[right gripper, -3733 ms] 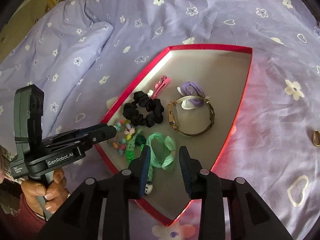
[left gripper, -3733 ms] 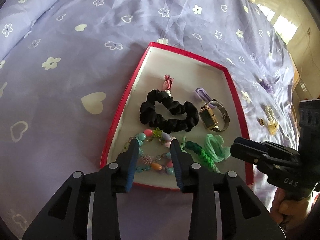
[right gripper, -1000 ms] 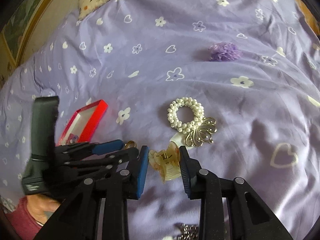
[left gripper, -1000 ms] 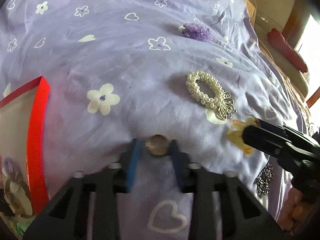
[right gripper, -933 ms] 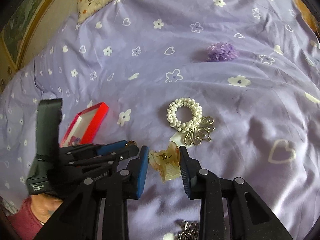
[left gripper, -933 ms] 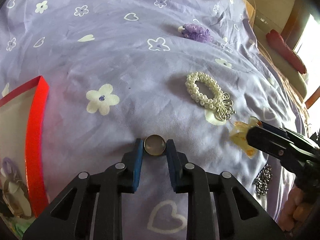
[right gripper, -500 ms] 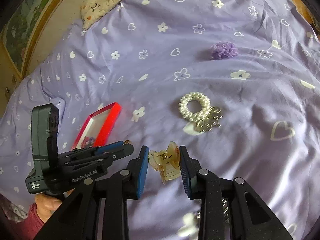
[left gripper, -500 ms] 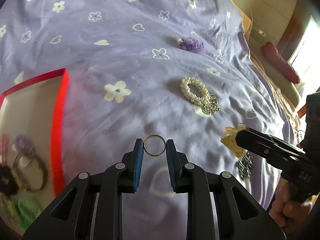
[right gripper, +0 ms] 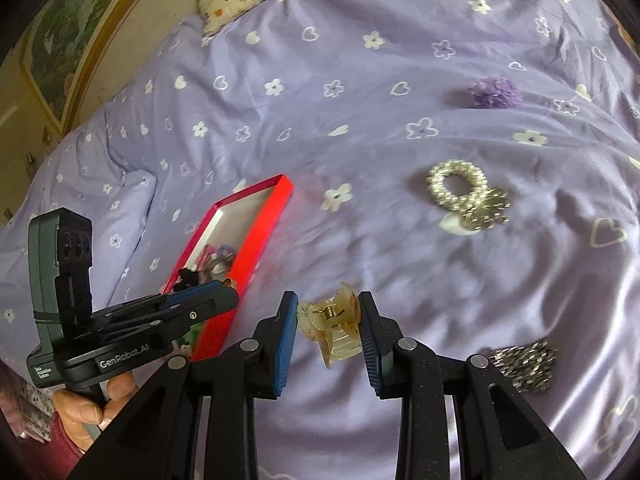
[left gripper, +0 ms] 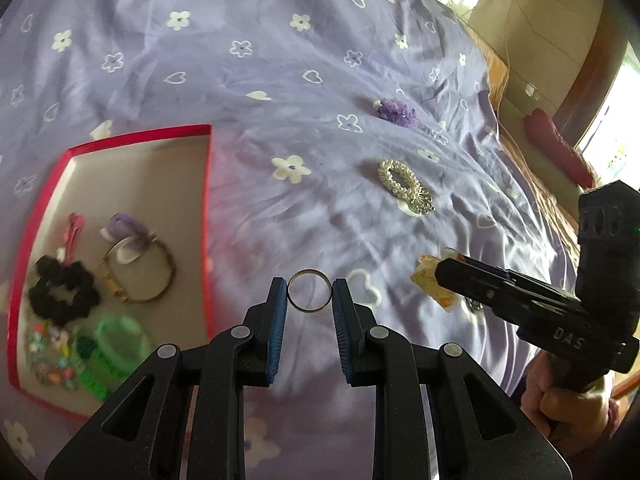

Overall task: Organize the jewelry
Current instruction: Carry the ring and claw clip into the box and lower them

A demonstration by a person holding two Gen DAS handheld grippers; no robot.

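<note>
The left gripper (left gripper: 310,294) had its jaws clamped on one thin metal ring (left gripper: 310,291), held above the purple bedspread (left gripper: 280,80). The right gripper (right gripper: 328,330) had its jaws clamped on one amber claw clip (right gripper: 334,330). Left of the ring lay one red box (left gripper: 206,216), its contents blurred: one black scrunchie (left gripper: 62,294), one watch (left gripper: 138,270), one pink clip (left gripper: 74,228), green bands (left gripper: 116,346) and beads too smeared to count. Ahead and right of the left jaws lay one pearl hair tie (left gripper: 404,186), and farther off one purple flower piece (left gripper: 396,111). Just right of the right jaws sat one silver chain heap (right gripper: 522,362), blurred. Open bedspread lay between the ring and the box's near red edge.
</note>
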